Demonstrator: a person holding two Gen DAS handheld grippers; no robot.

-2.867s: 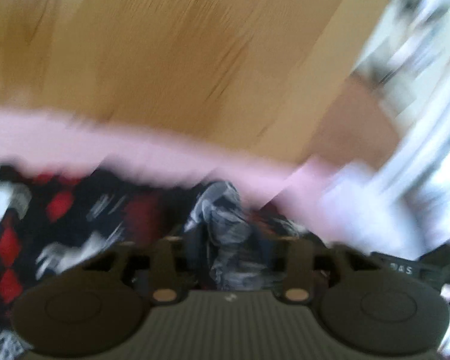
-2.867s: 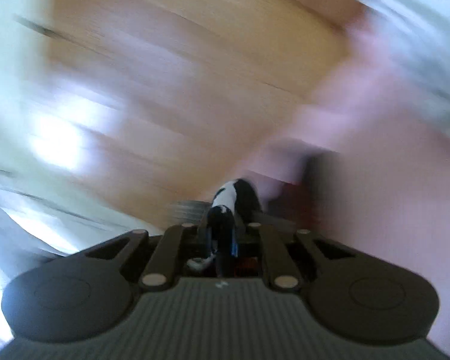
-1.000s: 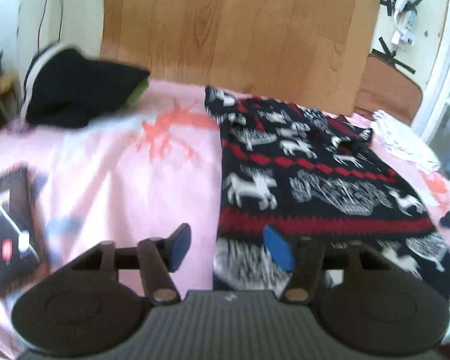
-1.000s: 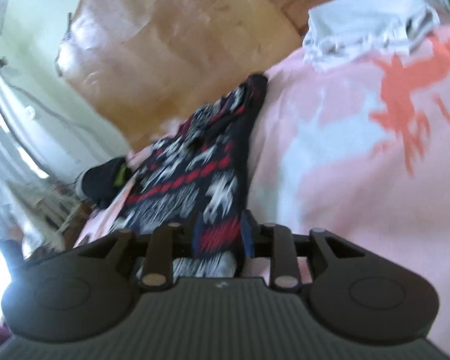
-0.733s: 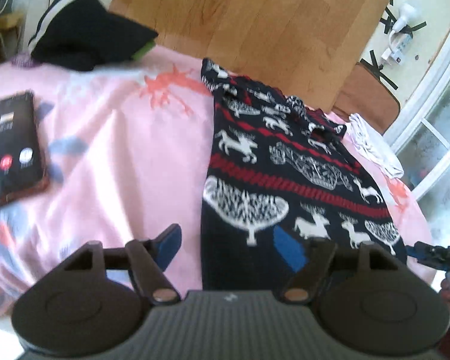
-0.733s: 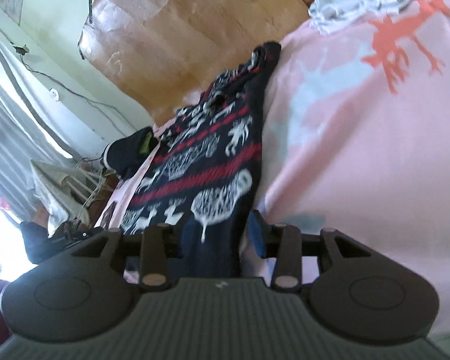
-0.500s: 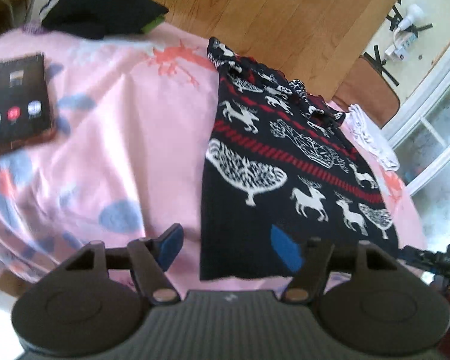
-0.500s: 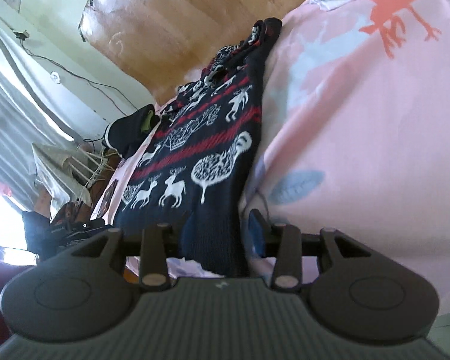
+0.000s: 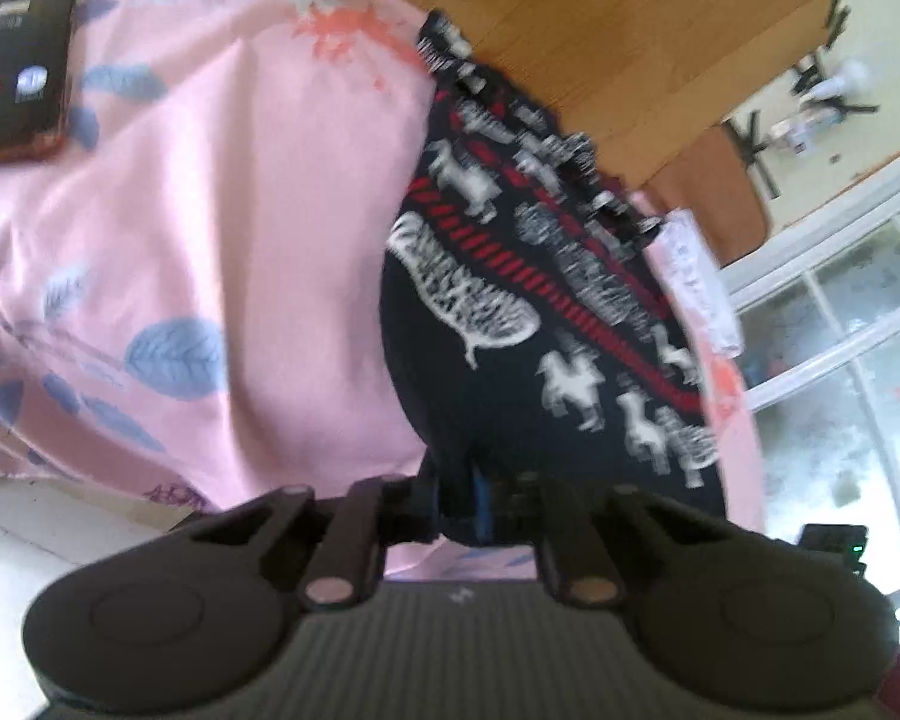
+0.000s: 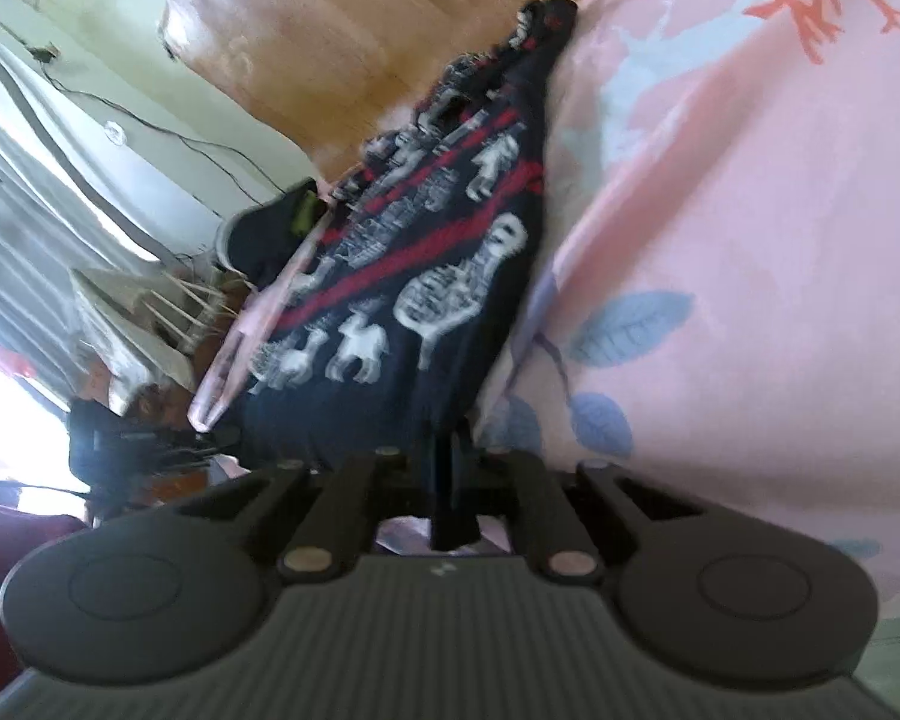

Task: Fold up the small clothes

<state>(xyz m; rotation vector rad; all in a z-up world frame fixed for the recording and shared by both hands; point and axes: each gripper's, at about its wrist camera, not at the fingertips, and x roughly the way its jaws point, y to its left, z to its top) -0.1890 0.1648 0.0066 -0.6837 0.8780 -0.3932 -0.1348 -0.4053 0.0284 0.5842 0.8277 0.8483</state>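
Left wrist view, L to R: a phone point(image 9: 15, 54) w/ dark screen is lying at the far left on the pink bedsheet point(image 9: 210, 210), well apart from the garment. The sheet, printed w/ blue leaves and a coral motif, is covering the bed and draping over its near edge. The navy sweater point(image 9: 510, 312), patterned w/ white deer and red stripes, is lying flat approx. mid-bed, running from the wooden headboard point(image 9: 600, 30) down to the near edge. The left gripper point(image 9: 459, 501) is pinching the sweater's near hem; fingers are pressed together on the cloth. A white cloth point(image 9: 699, 282) is sitting just beyond the sweater's right side.

Right wrist view, L to R: a dark garment point(image 10: 270, 234) is lying beyond the sweater's point(image 10: 426, 276) far side. The right gripper point(image 10: 453, 480) is clamping the opposite hem corner, fingers closed on the fabric. Bedsheet point(image 10: 750, 240) is filling the right. Both views are motion-blurred.
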